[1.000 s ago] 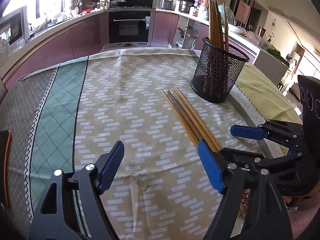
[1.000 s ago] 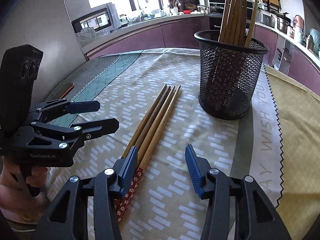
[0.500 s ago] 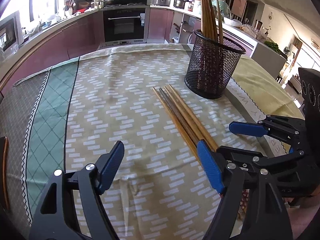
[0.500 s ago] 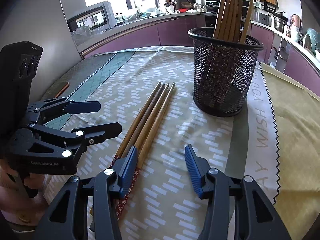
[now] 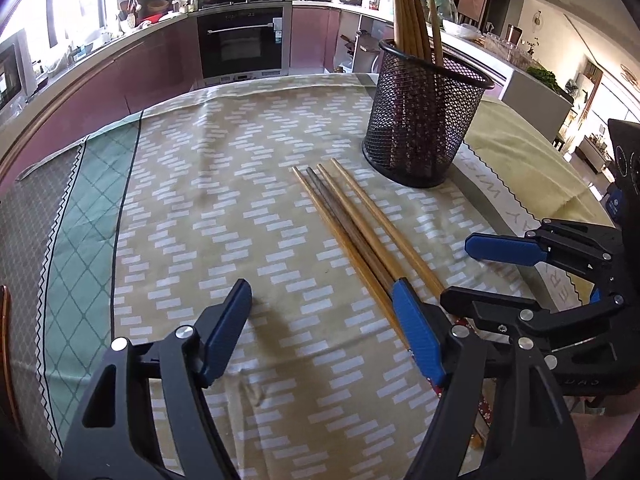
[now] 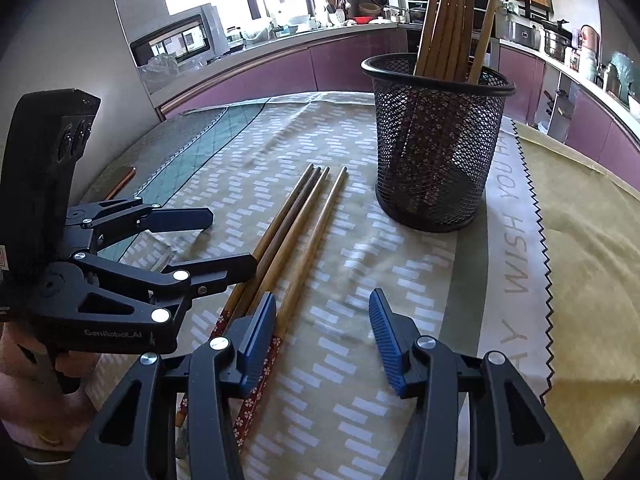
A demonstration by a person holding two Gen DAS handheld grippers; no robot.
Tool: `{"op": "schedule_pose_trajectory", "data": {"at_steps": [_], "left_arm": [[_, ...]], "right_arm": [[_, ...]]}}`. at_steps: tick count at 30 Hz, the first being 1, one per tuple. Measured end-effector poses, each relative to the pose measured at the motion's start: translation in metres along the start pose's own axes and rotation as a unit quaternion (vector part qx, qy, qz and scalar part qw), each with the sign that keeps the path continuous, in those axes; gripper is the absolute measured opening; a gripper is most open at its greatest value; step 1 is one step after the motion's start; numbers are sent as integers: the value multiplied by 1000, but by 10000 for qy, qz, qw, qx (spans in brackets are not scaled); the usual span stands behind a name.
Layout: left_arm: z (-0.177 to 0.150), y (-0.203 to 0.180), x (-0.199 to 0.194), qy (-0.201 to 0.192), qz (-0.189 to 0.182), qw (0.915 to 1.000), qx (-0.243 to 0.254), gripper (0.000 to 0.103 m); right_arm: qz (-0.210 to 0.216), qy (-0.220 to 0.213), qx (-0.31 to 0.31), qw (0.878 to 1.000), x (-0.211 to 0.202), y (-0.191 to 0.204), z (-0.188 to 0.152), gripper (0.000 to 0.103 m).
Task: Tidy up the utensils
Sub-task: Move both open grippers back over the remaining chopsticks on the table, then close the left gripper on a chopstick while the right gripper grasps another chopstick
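Observation:
Several wooden chopsticks point(image 5: 352, 224) lie side by side on the patterned tablecloth, tips toward a black mesh holder point(image 5: 424, 128) that has several more chopsticks standing in it. In the right wrist view the loose chopsticks point(image 6: 296, 232) and the mesh holder point(image 6: 436, 152) show too. My left gripper point(image 5: 324, 328) is open and empty, its right finger over the chopsticks' near ends. My right gripper point(image 6: 324, 332) is open and empty, its left finger over the chopsticks' decorated handles. Each gripper shows in the other's view, left gripper point(image 6: 224, 240), right gripper point(image 5: 472, 272).
The tablecloth point(image 5: 208, 184) covers a round table with a green band on the left. A brown object point(image 6: 120, 180) lies near the table's left edge. Kitchen counters and an oven point(image 5: 240, 40) stand behind the table.
Both grippers have moved forward toward the holder and lower over the chopsticks. The chopsticks' near ends now lie under the fingers. Both stay open.

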State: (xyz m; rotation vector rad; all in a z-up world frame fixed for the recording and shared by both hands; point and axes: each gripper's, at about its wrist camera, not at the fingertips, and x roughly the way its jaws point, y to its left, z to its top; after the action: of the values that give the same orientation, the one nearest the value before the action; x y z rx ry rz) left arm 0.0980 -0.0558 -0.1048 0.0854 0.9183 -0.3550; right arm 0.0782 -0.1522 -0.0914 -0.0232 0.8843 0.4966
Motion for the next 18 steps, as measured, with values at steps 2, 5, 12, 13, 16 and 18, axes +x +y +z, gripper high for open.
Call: {"op": "schedule_pose_trajectory", "data": {"at_steps": [2, 5, 12, 13, 16, 18], "left_arm": [[1, -1, 0, 4, -1, 10000, 34, 65], [1, 0, 0, 37, -17, 10000, 34, 58], [0, 3, -2, 83, -139, 9998, 80, 43], [1, 3, -1, 92, -133, 9998, 101, 41], [4, 3, 2, 111, -141, 9998, 127, 39], [7, 4, 4, 119, -161, 9997, 111, 38]], "right_arm": [[11, 1, -1, 10000, -1, -1, 0, 46], [17, 1, -6, 10000, -1, -2, -1, 46], [-46, 15, -85, 10000, 2, 1, 3, 46], [-66, 18, -102, 9999, 3, 1, 4, 45], [-102, 40, -144, 9998, 8, 3, 10, 40], [-106, 57, -165, 9998, 11, 4, 14, 38]]}}
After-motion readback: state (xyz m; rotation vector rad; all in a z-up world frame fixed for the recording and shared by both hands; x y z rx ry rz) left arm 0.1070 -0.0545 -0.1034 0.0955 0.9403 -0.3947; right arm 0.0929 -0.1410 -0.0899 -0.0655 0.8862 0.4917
